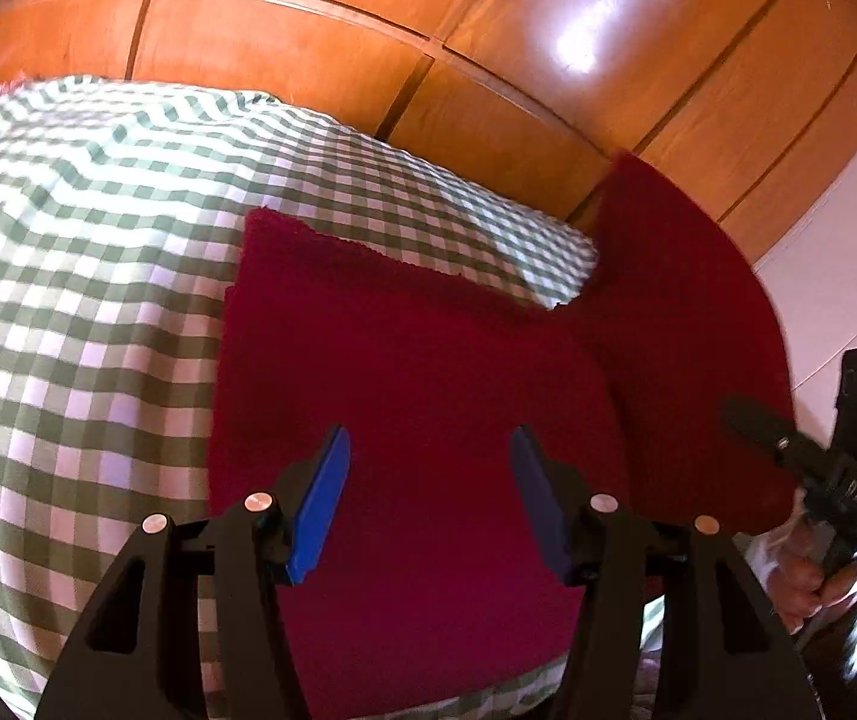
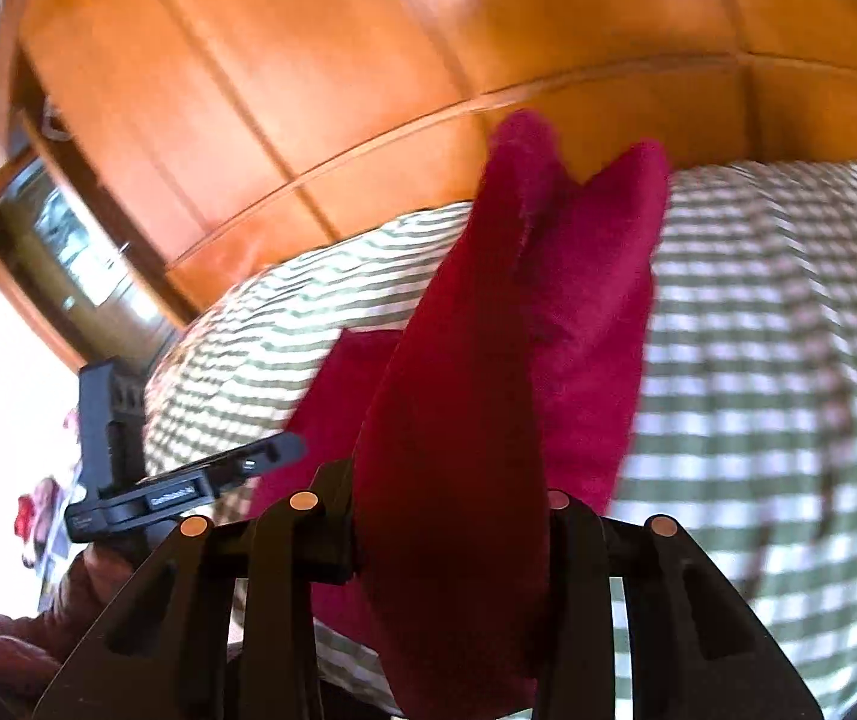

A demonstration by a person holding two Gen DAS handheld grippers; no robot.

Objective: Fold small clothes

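Note:
A dark red knitted garment lies on a bed covered with a green-and-white checked sheet. My left gripper is open, its blue fingers hovering just above the flat part of the garment, holding nothing. The garment's right part is lifted off the bed. In the right wrist view the red garment hangs draped between the jaws of my right gripper, which is shut on it; its fingertips are hidden by the cloth. The right gripper also shows in the left wrist view.
A glossy orange wooden wardrobe stands behind the bed. A white wall is at the right. In the right wrist view the left gripper shows at the left, with a framed mirror beyond it.

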